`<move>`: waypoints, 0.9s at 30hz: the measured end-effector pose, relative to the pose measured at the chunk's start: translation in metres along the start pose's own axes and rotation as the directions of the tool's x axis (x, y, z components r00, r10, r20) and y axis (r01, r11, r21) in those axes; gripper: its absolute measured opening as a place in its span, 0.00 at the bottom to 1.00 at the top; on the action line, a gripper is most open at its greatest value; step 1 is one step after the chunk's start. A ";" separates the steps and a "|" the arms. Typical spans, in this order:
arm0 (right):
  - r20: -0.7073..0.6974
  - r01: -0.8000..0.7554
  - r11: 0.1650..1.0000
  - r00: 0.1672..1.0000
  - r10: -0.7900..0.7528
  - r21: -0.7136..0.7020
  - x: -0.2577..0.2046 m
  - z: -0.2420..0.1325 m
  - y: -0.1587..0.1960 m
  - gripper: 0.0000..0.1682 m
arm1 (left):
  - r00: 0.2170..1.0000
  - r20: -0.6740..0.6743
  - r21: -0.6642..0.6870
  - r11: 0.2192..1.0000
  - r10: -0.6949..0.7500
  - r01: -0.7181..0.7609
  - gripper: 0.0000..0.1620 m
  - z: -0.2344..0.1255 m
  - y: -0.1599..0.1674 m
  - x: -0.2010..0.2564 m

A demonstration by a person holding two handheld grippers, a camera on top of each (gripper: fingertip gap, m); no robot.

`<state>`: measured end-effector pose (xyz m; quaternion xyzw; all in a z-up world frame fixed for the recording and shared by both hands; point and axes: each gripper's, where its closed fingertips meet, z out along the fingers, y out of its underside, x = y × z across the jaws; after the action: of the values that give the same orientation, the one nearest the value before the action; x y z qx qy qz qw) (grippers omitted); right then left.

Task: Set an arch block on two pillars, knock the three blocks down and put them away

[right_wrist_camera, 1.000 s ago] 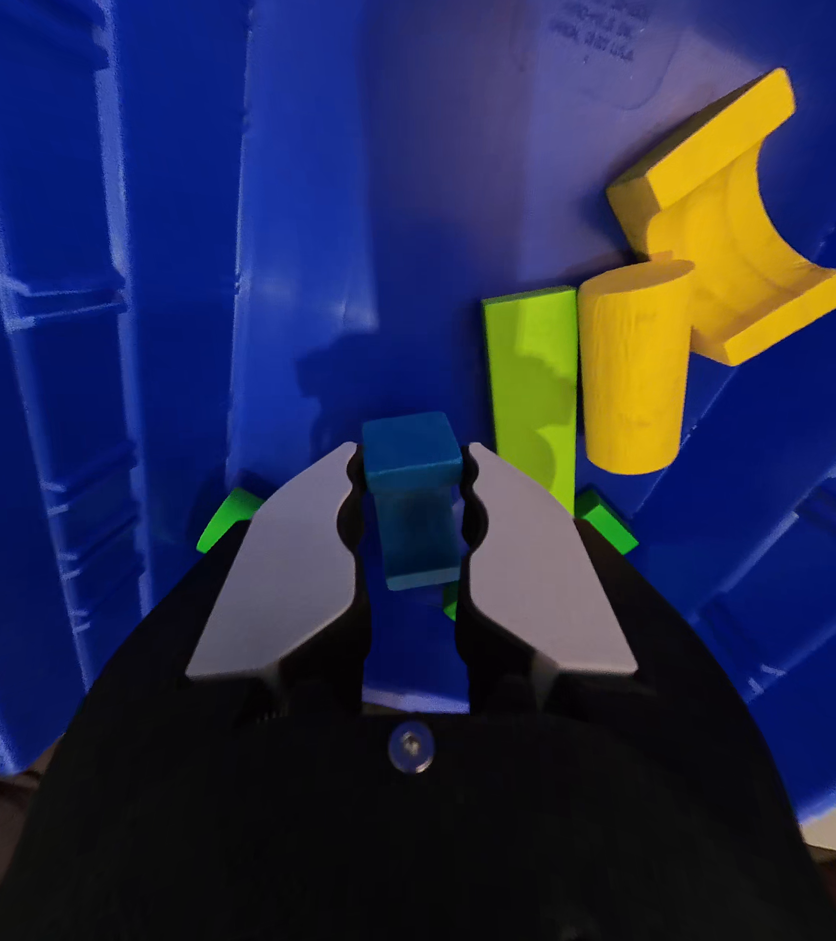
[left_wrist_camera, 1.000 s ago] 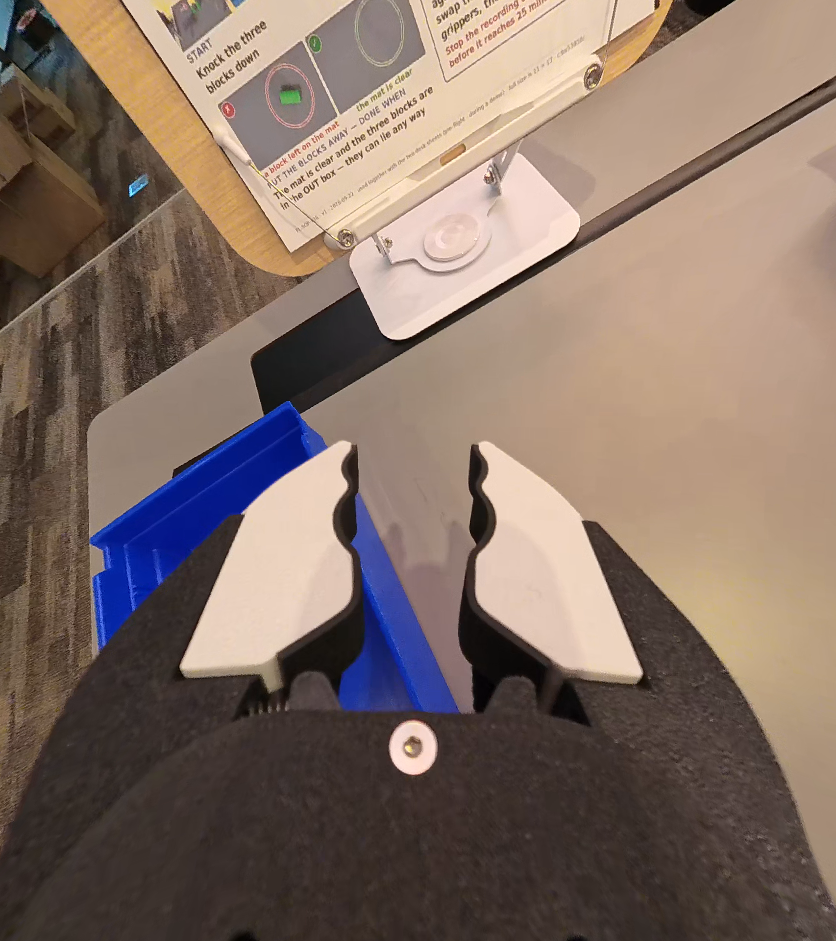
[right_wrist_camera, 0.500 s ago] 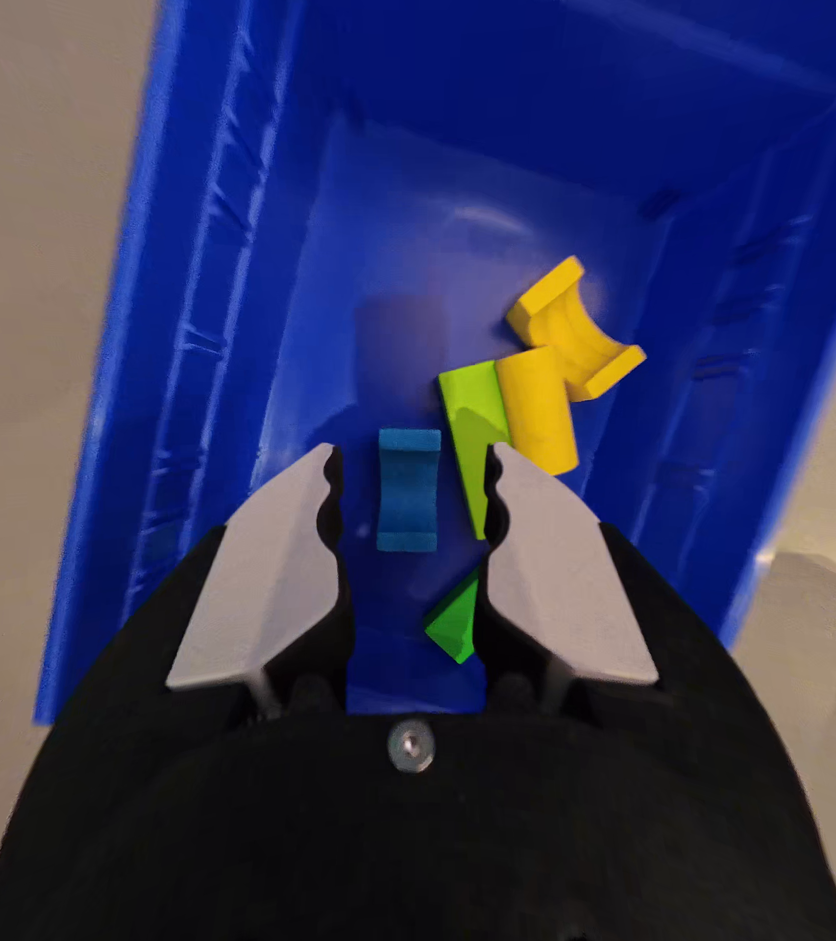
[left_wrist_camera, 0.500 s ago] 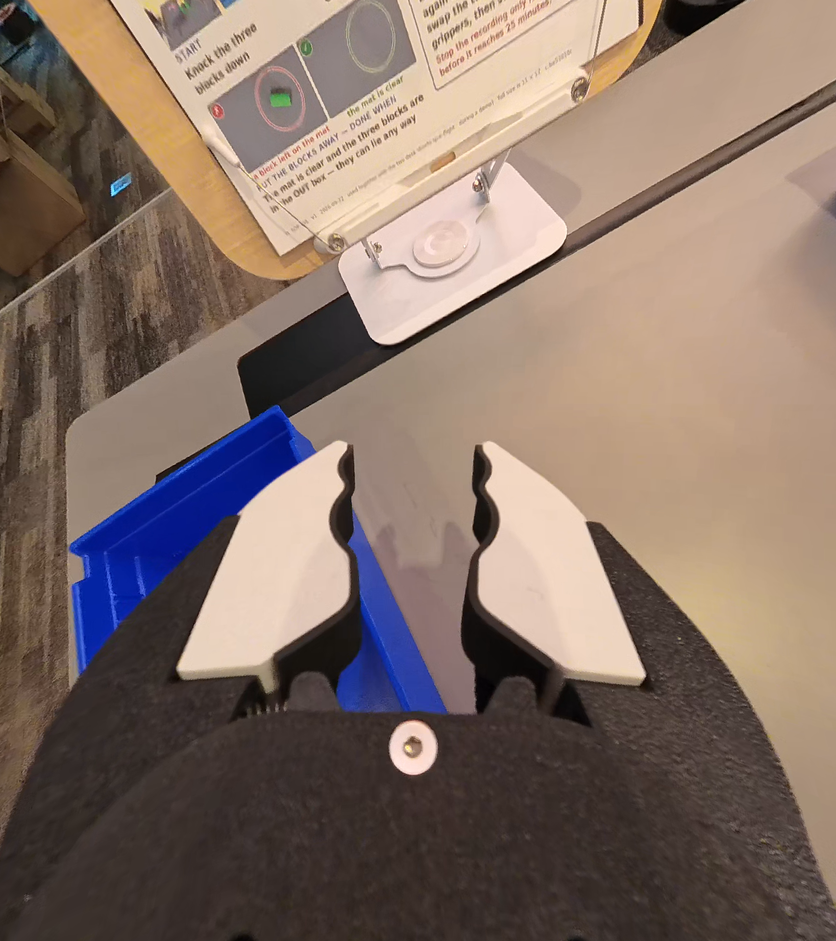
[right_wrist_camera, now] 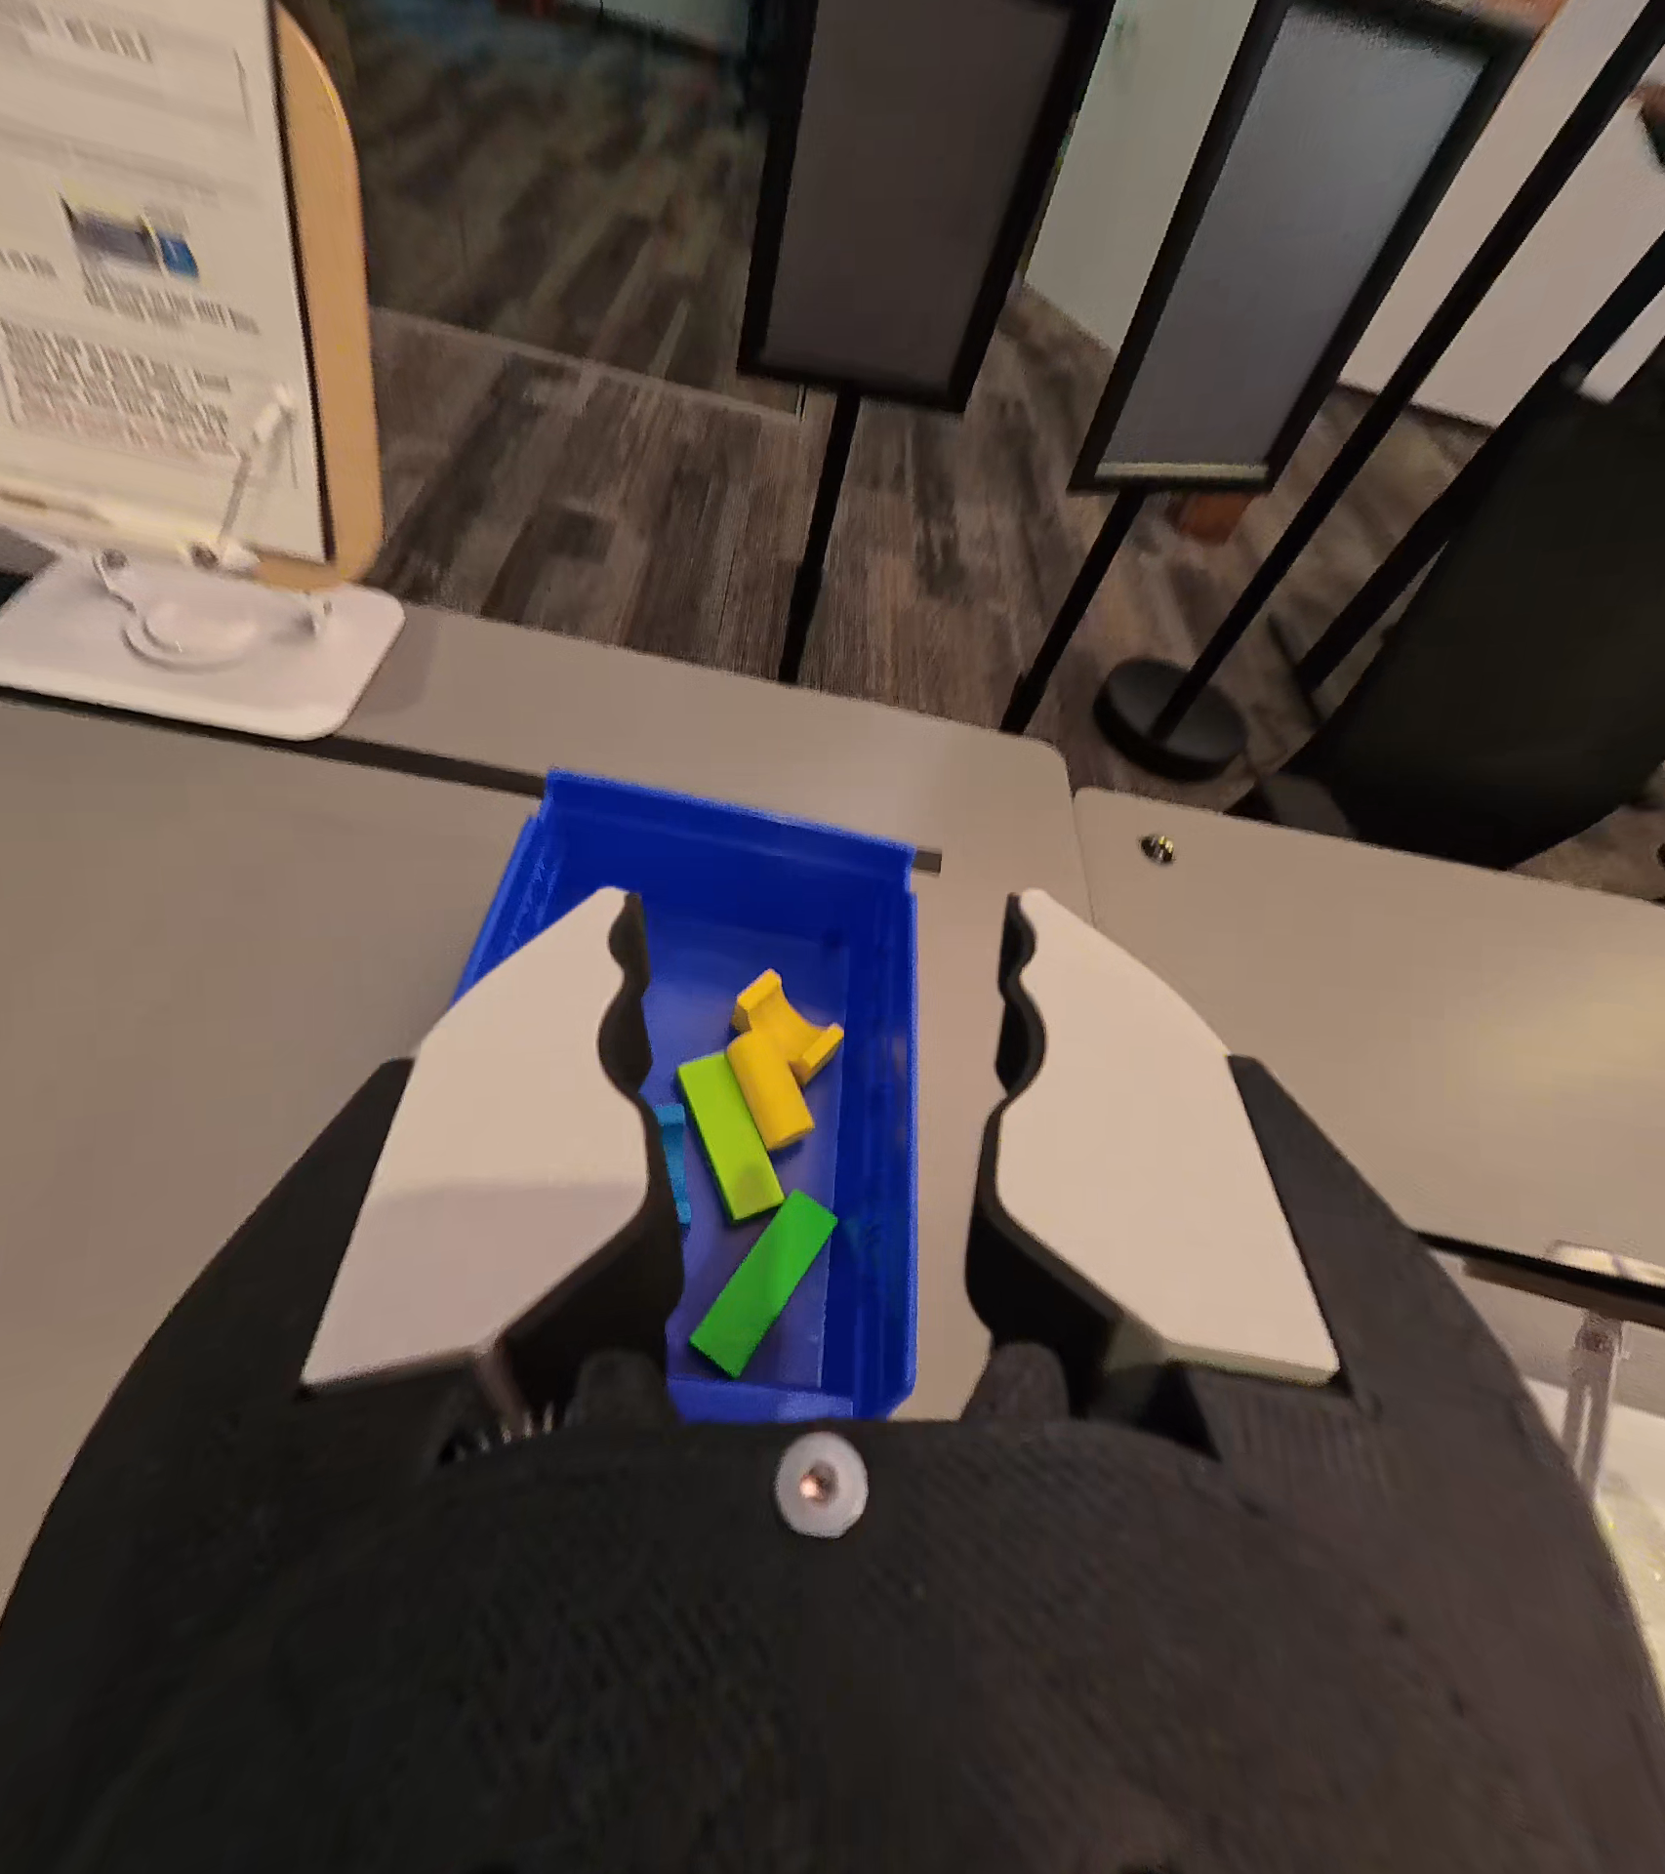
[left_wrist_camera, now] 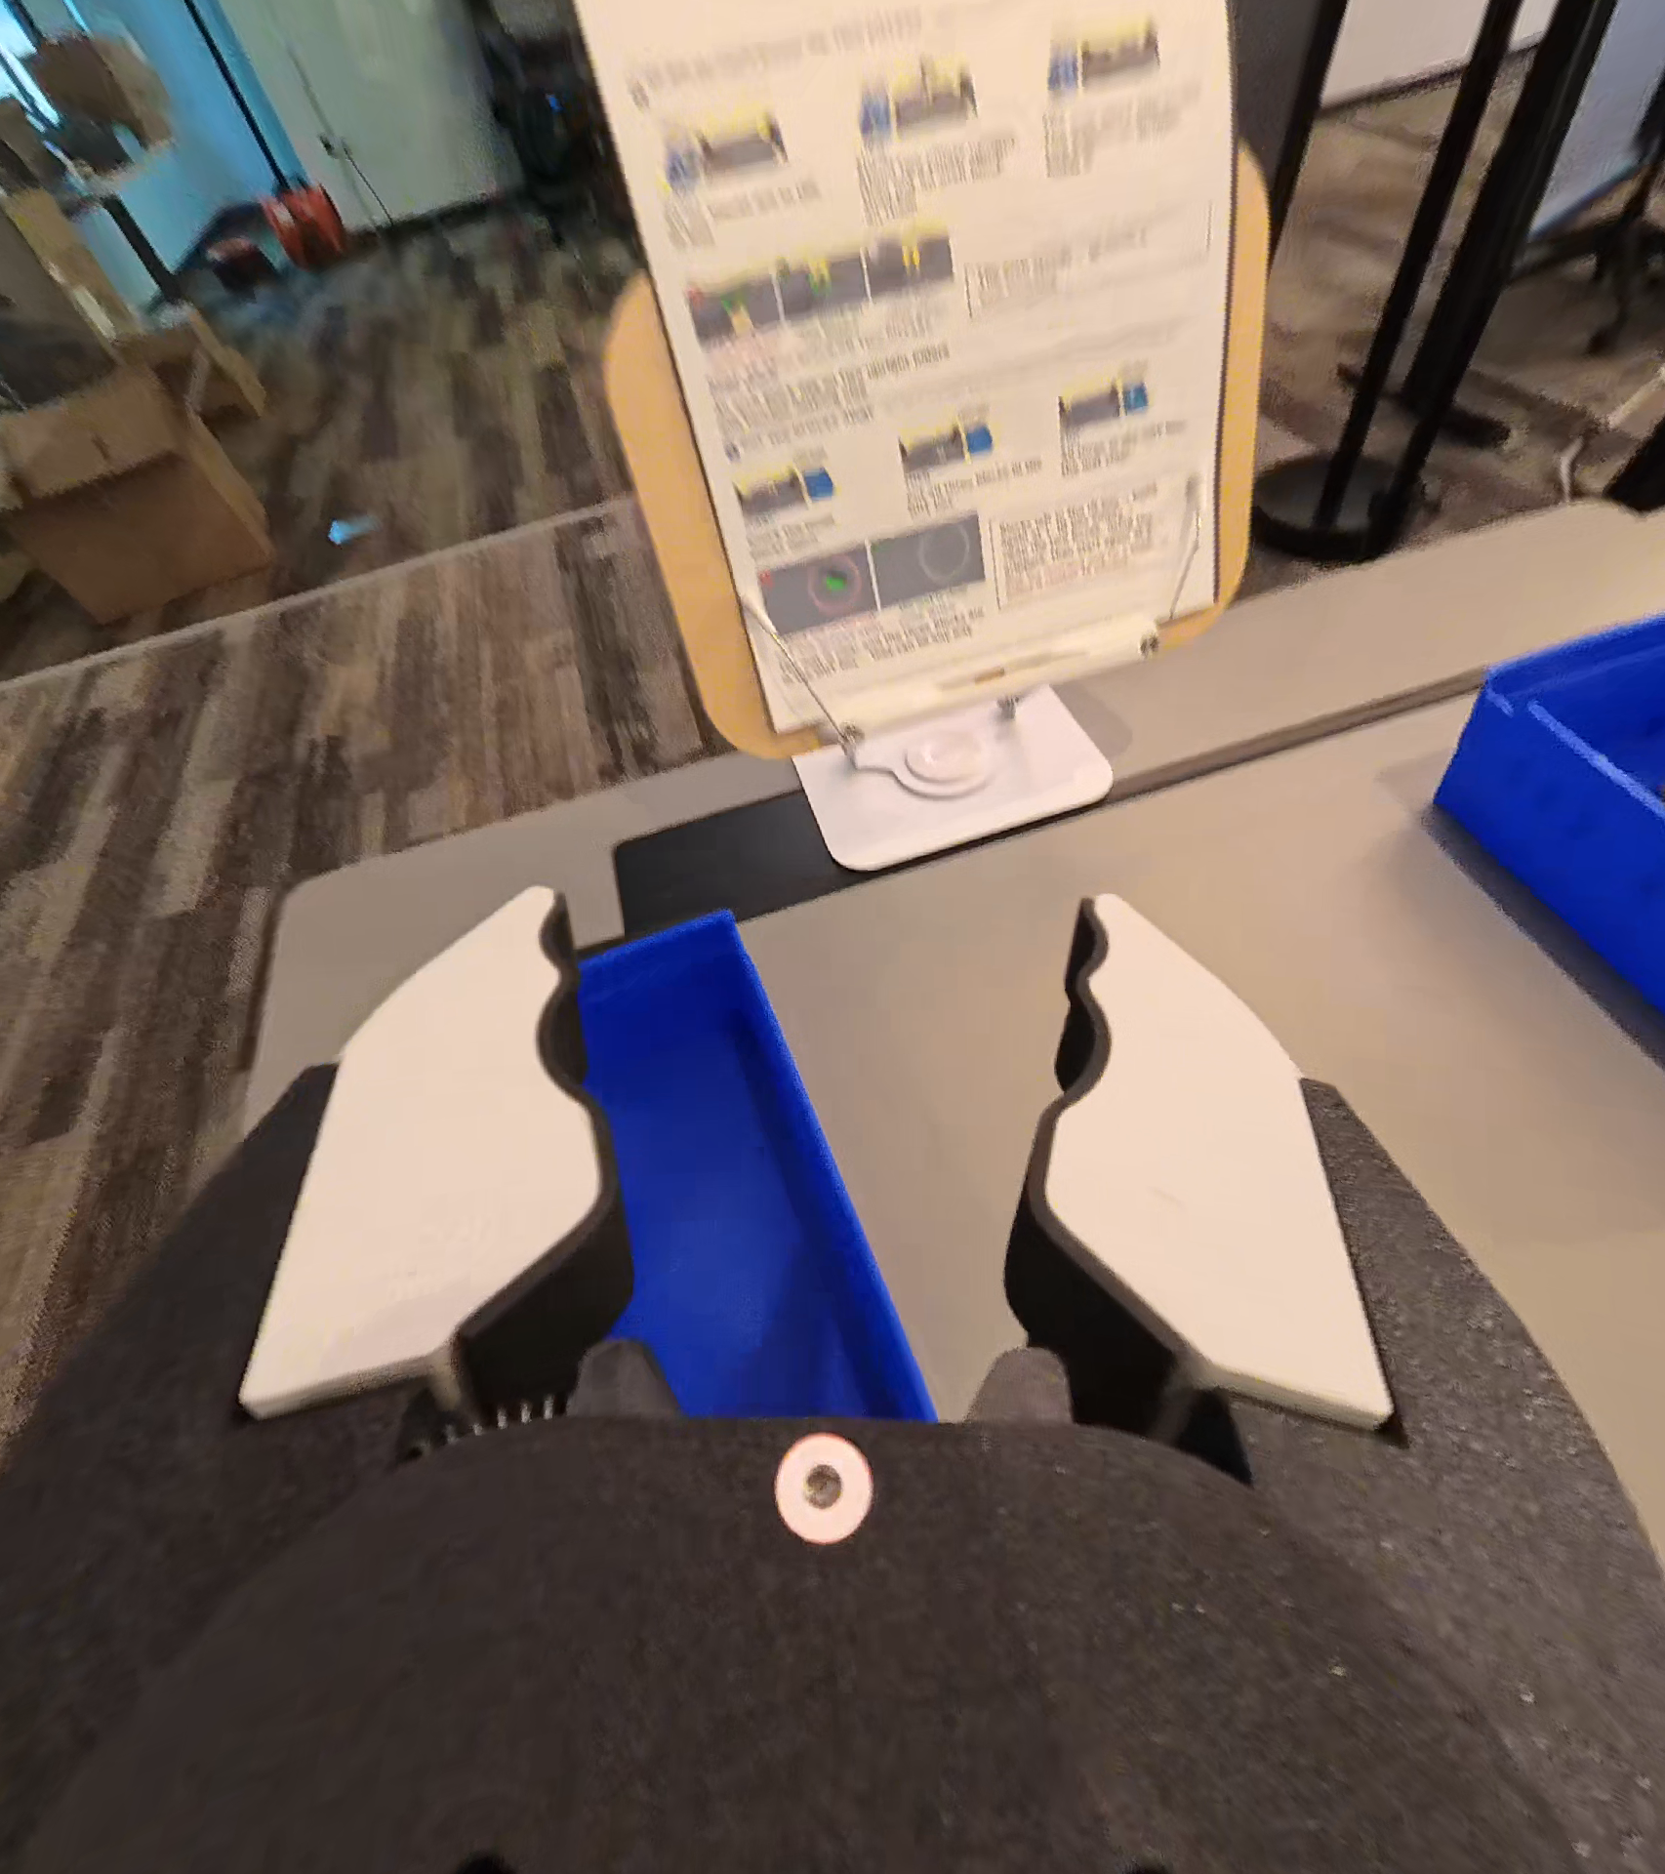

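Observation:
In the right wrist view my right gripper [right_wrist_camera: 816, 913] is open and empty, held high above a blue bin [right_wrist_camera: 894, 1115]. In the bin lie a yellow arch block [right_wrist_camera: 788, 1014], a yellow cylinder [right_wrist_camera: 773, 1090], a light green flat block [right_wrist_camera: 729, 1136], a darker green flat block [right_wrist_camera: 763, 1283] and a blue block [right_wrist_camera: 671, 1156] partly hidden by my left finger. In the left wrist view my left gripper [left_wrist_camera: 823, 923] is open and empty above a second blue bin [left_wrist_camera: 737, 1166], whose visible part holds nothing. The first bin [left_wrist_camera: 1569, 811] shows at the right there.
A white stand [left_wrist_camera: 950, 791] holding an instruction sheet [left_wrist_camera: 940, 335] stands at the table's far edge. Black floor stands [right_wrist_camera: 1173, 710] are beyond the table. A white object [right_wrist_camera: 1660, 1521] lies at the right edge of the table. The grey tabletop [left_wrist_camera: 1163, 963] lies between the bins. There is about 55 cm between the tips of the two grippers. From the right gripper's tips to the darker green flat block [right_wrist_camera: 763, 1283] is close to 30 cm.
My right gripper let go of the blue block in the bin, opened wide and rose well above it. My left gripper opened wider and tilted up over its bin.

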<state>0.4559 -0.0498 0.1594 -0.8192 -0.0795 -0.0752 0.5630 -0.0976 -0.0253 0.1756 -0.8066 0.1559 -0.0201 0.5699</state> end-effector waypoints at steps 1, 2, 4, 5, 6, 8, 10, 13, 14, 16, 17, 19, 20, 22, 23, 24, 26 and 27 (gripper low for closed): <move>0.001 0.002 1.000 1.000 -0.002 0.026 -0.002 -0.006 -0.011 0.41 | 1.000 0.012 0.035 0.999 -0.006 0.006 0.59 -0.012 -0.011 -0.005; 0.004 0.005 0.999 1.000 -0.005 0.051 -0.006 -0.012 -0.023 0.41 | 1.000 0.021 0.070 0.997 -0.015 0.013 0.60 -0.024 -0.022 -0.009; -0.001 0.009 0.995 1.000 -0.009 0.099 -0.012 -0.023 -0.045 0.42 | 0.999 0.034 0.136 0.990 -0.030 0.025 0.60 -0.046 -0.042 -0.016; 0.004 0.011 0.992 1.000 -0.012 0.124 -0.017 -0.028 -0.057 0.43 | 0.999 0.038 0.169 0.985 -0.037 0.030 0.61 -0.057 -0.051 -0.018; 0.014 0.014 0.989 1.000 -0.016 0.148 -0.024 -0.034 -0.068 0.43 | 0.998 0.040 0.200 0.979 -0.043 0.034 0.61 -0.067 -0.060 -0.020; 0.031 0.019 0.982 0.999 -0.025 0.189 -0.039 -0.044 -0.090 0.44 | 0.998 0.040 0.253 0.967 -0.049 0.037 0.61 -0.085 -0.075 -0.021; 0.037 0.030 0.972 0.999 -0.040 0.234 -0.054 -0.055 -0.113 0.45 | 0.997 0.048 0.285 0.957 -0.059 0.043 0.62 -0.098 -0.088 -0.023; 0.044 0.049 0.948 0.997 -0.066 0.315 -0.080 -0.072 -0.149 0.47 | 0.996 0.054 0.302 0.952 -0.075 0.055 0.68 -0.110 -0.106 -0.022; 0.039 0.056 0.939 0.997 -0.073 0.340 -0.088 -0.077 -0.160 0.47 | 0.995 0.053 0.297 0.953 -0.081 0.062 0.70 -0.111 -0.111 -0.020; 0.033 0.070 0.922 0.995 -0.090 0.382 -0.104 -0.087 -0.180 0.48 | 0.995 0.044 0.295 0.953 -0.086 0.069 0.74 -0.111 -0.121 -0.014; 0.034 0.076 0.915 0.995 -0.097 0.397 -0.113 -0.091 -0.189 0.48 | 0.995 0.043 0.294 0.953 -0.085 0.069 0.76 -0.109 -0.126 -0.011; 0.038 0.081 0.907 0.994 -0.107 0.414 -0.130 -0.097 -0.203 0.49 | 0.996 0.038 0.282 0.957 -0.077 0.064 0.80 -0.103 -0.135 -0.003; 0.043 0.081 0.905 0.993 -0.108 0.417 -0.137 -0.098 -0.209 0.49 | 0.997 0.035 0.275 0.960 -0.072 0.059 0.81 -0.099 -0.138 0.001; 0.063 0.069 0.906 0.993 -0.104 0.418 -0.153 -0.099 -0.218 0.52 | 0.997 0.029 0.259 0.964 -0.066 0.056 0.83 -0.089 -0.143 0.010; 0.071 0.063 0.907 0.992 -0.101 0.417 -0.160 -0.098 -0.221 0.53 | 0.998 0.029 0.258 0.965 -0.061 0.052 0.83 -0.084 -0.146 0.015; 0.069 0.059 0.906 0.993 -0.097 0.419 -0.165 -0.097 -0.223 0.55 | 0.998 0.035 0.260 0.964 -0.060 0.049 0.82 -0.080 -0.149 0.018; 0.057 0.046 0.906 0.995 -0.077 0.421 -0.173 -0.092 -0.227 0.60 | 0.997 0.050 0.268 0.962 -0.064 0.048 0.82 -0.068 -0.152 0.023; 0.059 0.033 0.908 0.996 -0.063 0.418 -0.178 -0.088 -0.227 0.62 | 0.996 0.059 0.279 0.959 -0.067 0.048 0.81 -0.062 -0.154 0.025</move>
<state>0.2305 -0.0596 0.3591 -0.6803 -0.1335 -0.0412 0.7195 -0.0516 -0.0422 0.3356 -0.7231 0.1086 -0.0310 0.6815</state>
